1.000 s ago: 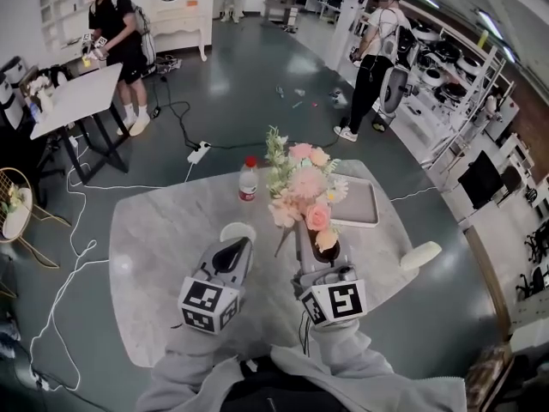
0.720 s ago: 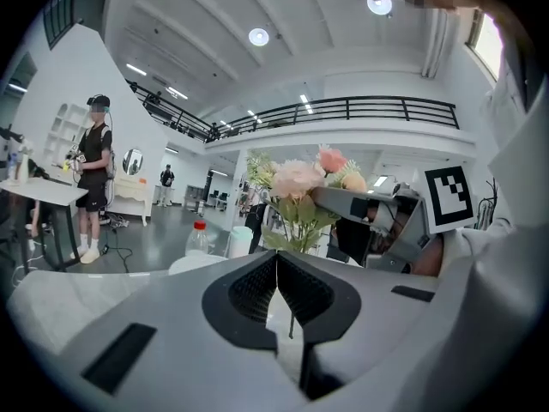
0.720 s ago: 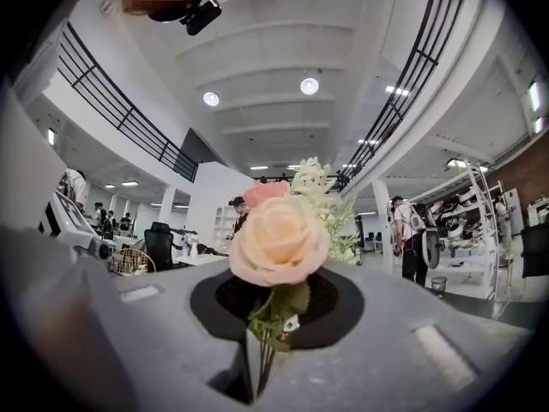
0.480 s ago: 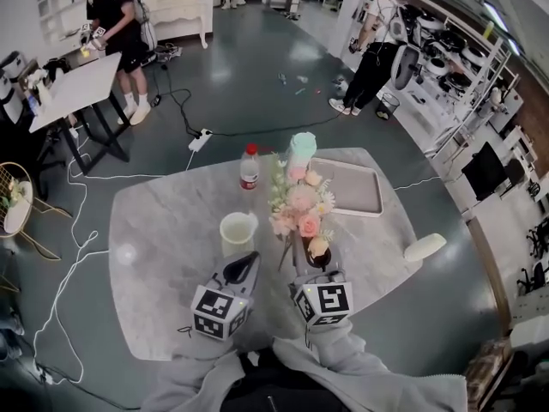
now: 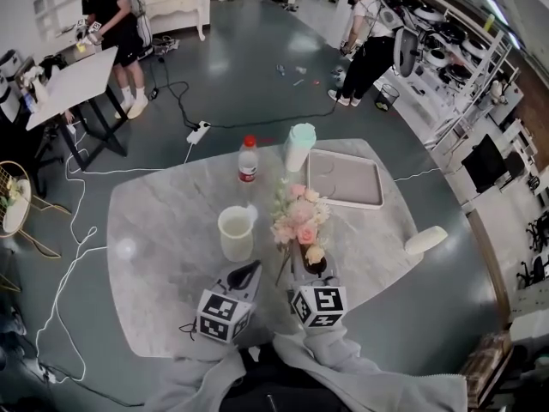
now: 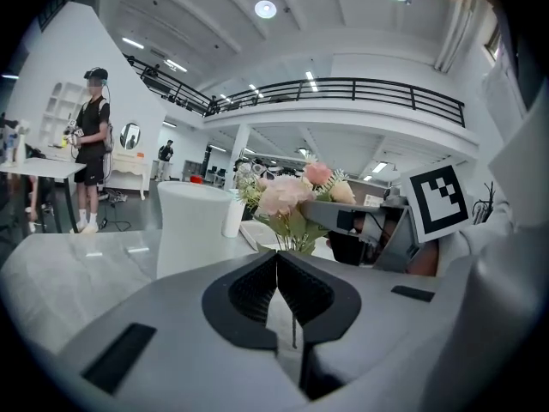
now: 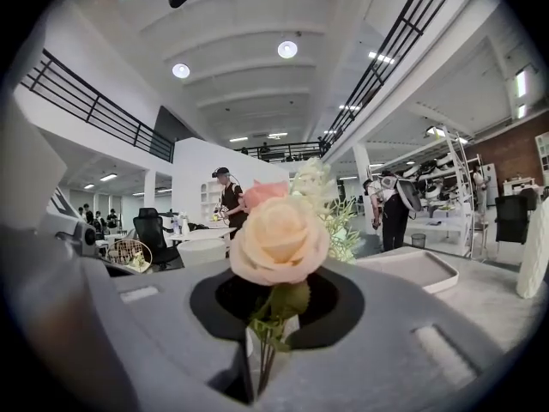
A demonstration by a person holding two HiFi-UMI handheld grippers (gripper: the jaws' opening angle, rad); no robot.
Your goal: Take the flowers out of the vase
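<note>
Both have sunk — right hand-held gripper (image 5: 310,269) pinches the flowers (image 5: 298,221) by their stems, sparing blooms; left hand-held gripper (image 5: 248,269) closed, empty.

marble table (image 5: 163,230) | cream vase (image 5: 236,234) | bottle (image 5: 247,161) | mint tumbler (image 5: 299,147) | tray (image 5: 346,180)

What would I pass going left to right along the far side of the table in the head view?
red-capped bottle → pale green vase → white tray
</note>
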